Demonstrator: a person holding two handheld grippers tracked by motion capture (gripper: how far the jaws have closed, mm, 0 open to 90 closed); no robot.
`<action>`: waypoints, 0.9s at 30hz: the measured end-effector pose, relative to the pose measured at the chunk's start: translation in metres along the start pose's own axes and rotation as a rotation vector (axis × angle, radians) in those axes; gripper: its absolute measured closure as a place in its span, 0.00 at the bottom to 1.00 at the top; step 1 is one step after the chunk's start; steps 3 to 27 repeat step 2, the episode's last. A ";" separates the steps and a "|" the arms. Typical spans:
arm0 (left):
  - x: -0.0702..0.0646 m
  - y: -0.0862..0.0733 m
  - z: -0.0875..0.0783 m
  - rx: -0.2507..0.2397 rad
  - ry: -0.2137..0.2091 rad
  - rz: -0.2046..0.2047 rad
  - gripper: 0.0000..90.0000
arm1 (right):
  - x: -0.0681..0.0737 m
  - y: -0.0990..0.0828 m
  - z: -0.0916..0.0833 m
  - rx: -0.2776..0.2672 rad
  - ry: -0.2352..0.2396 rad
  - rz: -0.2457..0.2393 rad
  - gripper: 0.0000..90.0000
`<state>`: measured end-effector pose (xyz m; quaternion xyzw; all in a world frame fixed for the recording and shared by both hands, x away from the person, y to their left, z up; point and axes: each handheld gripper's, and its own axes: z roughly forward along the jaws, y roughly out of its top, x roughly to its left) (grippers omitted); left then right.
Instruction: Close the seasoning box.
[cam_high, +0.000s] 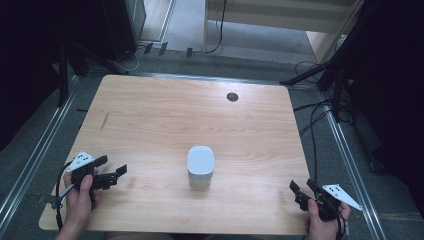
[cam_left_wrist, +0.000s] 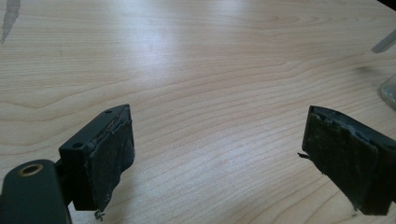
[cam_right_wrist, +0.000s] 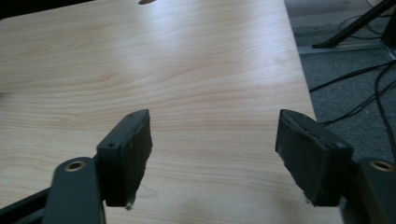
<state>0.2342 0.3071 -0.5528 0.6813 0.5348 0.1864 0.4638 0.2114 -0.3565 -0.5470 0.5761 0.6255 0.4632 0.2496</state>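
A small white box-shaped container (cam_high: 201, 165) with rounded corners stands upright near the middle of the wooden table (cam_high: 165, 115). My left gripper (cam_high: 113, 167) rests at the table's front left, held by a hand, jaws wide open over bare wood (cam_left_wrist: 219, 154). A sliver of the container (cam_left_wrist: 388, 91) appears at the right edge of the left gripper view. My right gripper (cam_high: 302, 188) sits at the front right corner, also open, with nothing between its jaws (cam_right_wrist: 212, 154).
A dark round grommet hole (cam_high: 232, 97) lies near the table's far edge. Cables (cam_high: 315, 130) and black stand legs (cam_high: 320, 70) run on the grey floor to the right. Metal rails (cam_high: 35, 155) flank the table. The table's right edge (cam_right_wrist: 299, 70) is close to my right gripper.
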 end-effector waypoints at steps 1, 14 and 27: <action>0.000 0.000 0.000 0.002 -0.002 0.000 0.10 | 0.001 0.000 0.000 0.001 -0.007 -0.002 0.33; 0.001 0.000 0.000 -0.001 -0.013 -0.003 0.10 | 0.002 0.000 0.001 0.002 -0.014 -0.010 0.34; 0.001 0.000 0.000 -0.001 -0.013 -0.003 0.10 | 0.002 0.000 0.001 0.002 -0.014 -0.010 0.34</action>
